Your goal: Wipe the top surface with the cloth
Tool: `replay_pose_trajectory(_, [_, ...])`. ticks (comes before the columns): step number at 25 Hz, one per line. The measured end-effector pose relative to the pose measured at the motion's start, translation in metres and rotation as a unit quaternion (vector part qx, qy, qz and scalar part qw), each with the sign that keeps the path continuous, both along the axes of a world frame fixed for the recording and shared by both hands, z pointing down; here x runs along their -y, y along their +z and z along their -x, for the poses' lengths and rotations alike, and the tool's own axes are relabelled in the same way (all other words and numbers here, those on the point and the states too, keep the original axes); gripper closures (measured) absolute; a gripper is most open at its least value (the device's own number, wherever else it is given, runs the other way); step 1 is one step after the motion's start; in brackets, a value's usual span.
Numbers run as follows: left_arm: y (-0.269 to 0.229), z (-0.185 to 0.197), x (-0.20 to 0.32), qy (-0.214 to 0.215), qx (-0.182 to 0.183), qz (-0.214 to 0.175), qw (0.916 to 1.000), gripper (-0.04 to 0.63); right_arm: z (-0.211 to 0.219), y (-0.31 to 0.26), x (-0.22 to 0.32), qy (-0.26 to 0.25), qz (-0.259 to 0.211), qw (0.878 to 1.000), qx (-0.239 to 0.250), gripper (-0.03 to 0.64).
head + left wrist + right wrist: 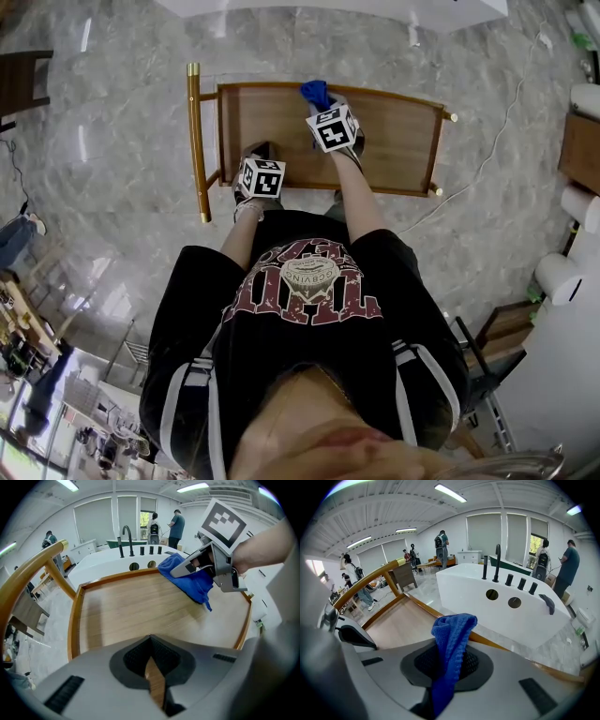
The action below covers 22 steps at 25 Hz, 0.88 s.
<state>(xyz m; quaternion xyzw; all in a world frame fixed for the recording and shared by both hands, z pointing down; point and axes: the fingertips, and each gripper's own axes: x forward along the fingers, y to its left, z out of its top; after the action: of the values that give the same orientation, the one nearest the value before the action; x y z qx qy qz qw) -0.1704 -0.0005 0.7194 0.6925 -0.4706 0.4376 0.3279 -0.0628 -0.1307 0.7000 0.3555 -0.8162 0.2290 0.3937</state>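
Flooring of grey marble (112, 141) lies under a brown wooden trolley top with a raised rim (272, 122) (140, 606) (393, 620); the left gripper (258, 152) (152, 667) hovers over its near edge, toward the handle-side corner, jaws pressed together with nothing between them; the right gripper (320, 103) (187, 569) (450, 663) reaches to the far edge, about midway along it, pinching a crumpled blue knit cloth (316, 92) (192, 581) (450, 639) that hangs there.

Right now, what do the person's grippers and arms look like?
The left gripper and right gripper each have grey bodies, dark ribbed jaws and a white cube with black markers. The person wears a black short-sleeved T-shirt with a red print.
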Motion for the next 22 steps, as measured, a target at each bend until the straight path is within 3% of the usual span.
replay_pose_trajectory(12, [-0.004, -0.008, 0.002, -0.005, -0.001, 0.012, 0.9999, 0.549, -0.022, 0.000, 0.000, 0.016, 0.004, 1.000, 0.003, 0.561])
replay_pose_trajectory(17, [-0.016, -0.081, 0.011, 0.092, -0.036, -0.009, 0.9950, 0.549, -0.022, 0.000, 0.000, 0.019, 0.006, 1.000, 0.011, 0.561])
replay_pose_trajectory(22, [-0.006, -0.134, -0.008, 0.152, -0.059, 0.032, 0.9861, 0.549, -0.022, 0.001, -0.001, 0.015, 0.006, 1.000, 0.010, 0.561])
